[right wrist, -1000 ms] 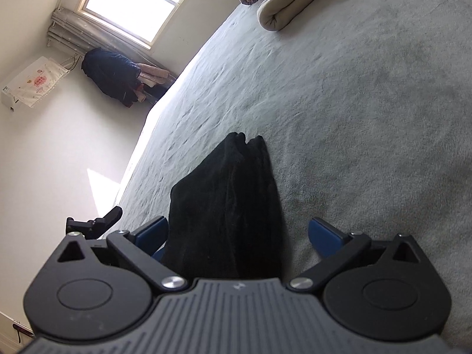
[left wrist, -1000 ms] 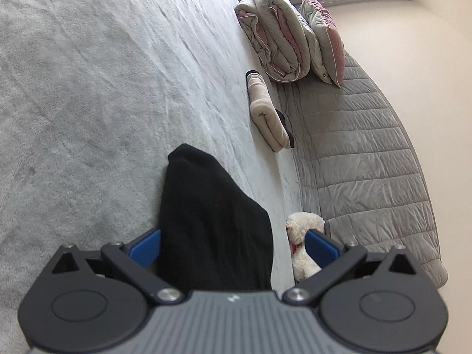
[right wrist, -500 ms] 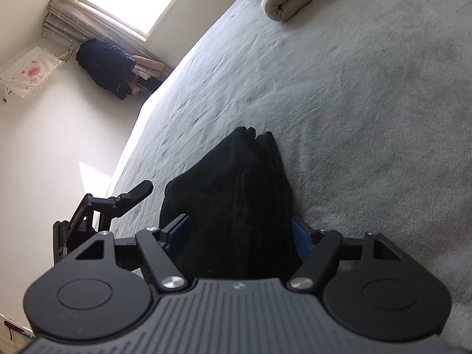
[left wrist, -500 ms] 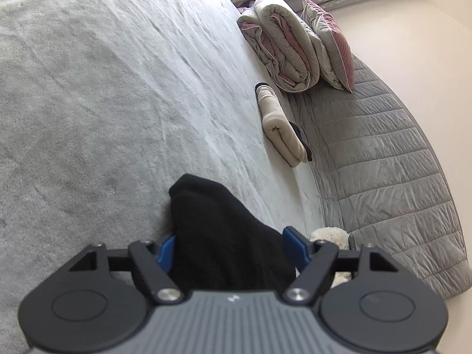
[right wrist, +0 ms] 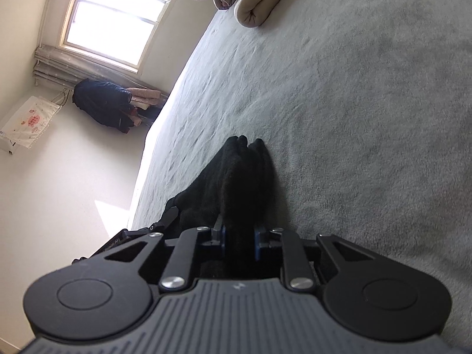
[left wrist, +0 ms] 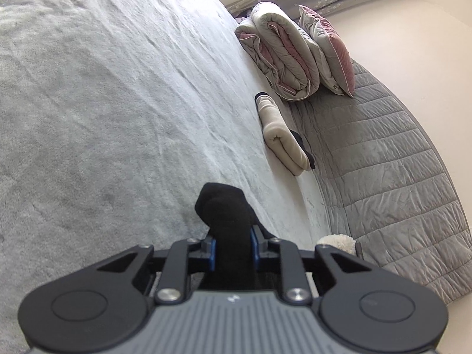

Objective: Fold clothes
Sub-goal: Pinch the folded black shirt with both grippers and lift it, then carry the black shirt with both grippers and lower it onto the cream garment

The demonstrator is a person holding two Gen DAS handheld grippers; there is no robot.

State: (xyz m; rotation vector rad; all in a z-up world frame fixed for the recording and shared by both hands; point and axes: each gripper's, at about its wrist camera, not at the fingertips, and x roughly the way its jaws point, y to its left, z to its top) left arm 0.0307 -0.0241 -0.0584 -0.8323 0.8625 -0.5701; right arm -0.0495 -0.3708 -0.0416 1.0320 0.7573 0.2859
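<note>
A black garment (left wrist: 227, 209) lies bunched on the grey bed cover (left wrist: 103, 103). My left gripper (left wrist: 233, 249) has its jaws closing, and the blue pads (left wrist: 213, 252) squeeze a fold of the black cloth between them. In the right wrist view another end of the same black garment (right wrist: 236, 183) rests on the grey bed cover (right wrist: 368, 103). My right gripper (right wrist: 239, 246) is closing too, its blue pads (right wrist: 256, 246) pinching the cloth. The other gripper's black body (right wrist: 141, 233) pokes in at the left of that view.
A rolled beige garment (left wrist: 280, 135) lies near the bed's far edge, beside a folded quilt (left wrist: 280, 56) and a pillow (left wrist: 330, 50). A quilted grey cover (left wrist: 383, 162) runs along the right, with a white plush toy (left wrist: 337, 242). Dark clothes (right wrist: 103, 106) hang under the window (right wrist: 118, 17).
Both grippers went from wide open around the black garment to pinched tight on it. Each view has also rolled a little.
</note>
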